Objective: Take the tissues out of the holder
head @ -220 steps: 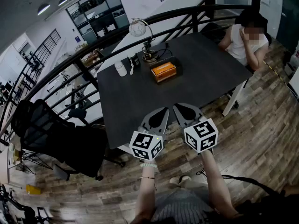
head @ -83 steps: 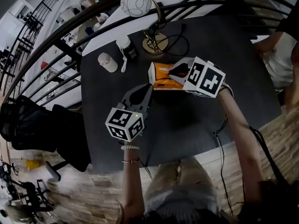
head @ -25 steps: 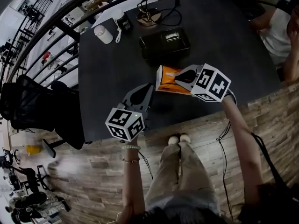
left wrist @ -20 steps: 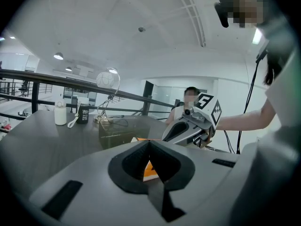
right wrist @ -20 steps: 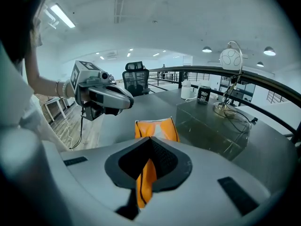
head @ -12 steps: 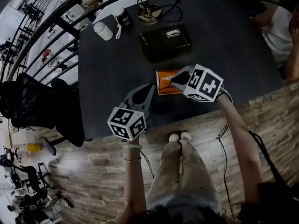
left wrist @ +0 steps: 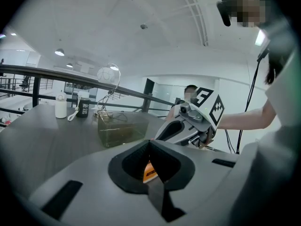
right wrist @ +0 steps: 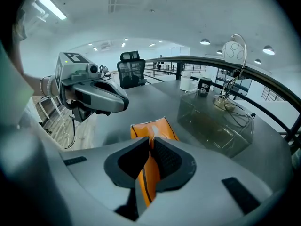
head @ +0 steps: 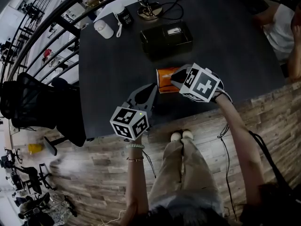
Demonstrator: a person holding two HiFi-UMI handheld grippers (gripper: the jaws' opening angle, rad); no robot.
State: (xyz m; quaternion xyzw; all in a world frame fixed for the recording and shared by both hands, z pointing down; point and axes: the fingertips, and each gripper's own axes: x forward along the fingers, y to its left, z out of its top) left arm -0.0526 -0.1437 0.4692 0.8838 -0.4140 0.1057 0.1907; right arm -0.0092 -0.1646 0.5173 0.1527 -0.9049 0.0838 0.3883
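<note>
An orange tissue pack [head: 165, 79] is held just above the dark table [head: 108, 74], in front of the clear holder [head: 165, 37]. My right gripper [head: 175, 79] is shut on the pack's right end. The right gripper view shows the pack [right wrist: 151, 127] pinched between the jaws of the right gripper [right wrist: 151, 141], and the holder [right wrist: 214, 121] standing empty beyond. My left gripper [head: 151, 86] is shut and holds nothing, its tip a little left of the pack. In the left gripper view a sliver of the pack [left wrist: 149, 171] shows behind the closed jaws.
A globe lamp [head: 149, 9], a black can [head: 123, 17] and a white bottle [head: 103, 28] stand at the table's far edge by the railing. A seated person [head: 288, 25] is at the right end. An office chair [head: 35, 107] stands left of the table.
The pack, once inside the holder, is now out in front of it. Over the last second the right gripper shifted it slightly left and levelled it. The left gripper barely moved.
</note>
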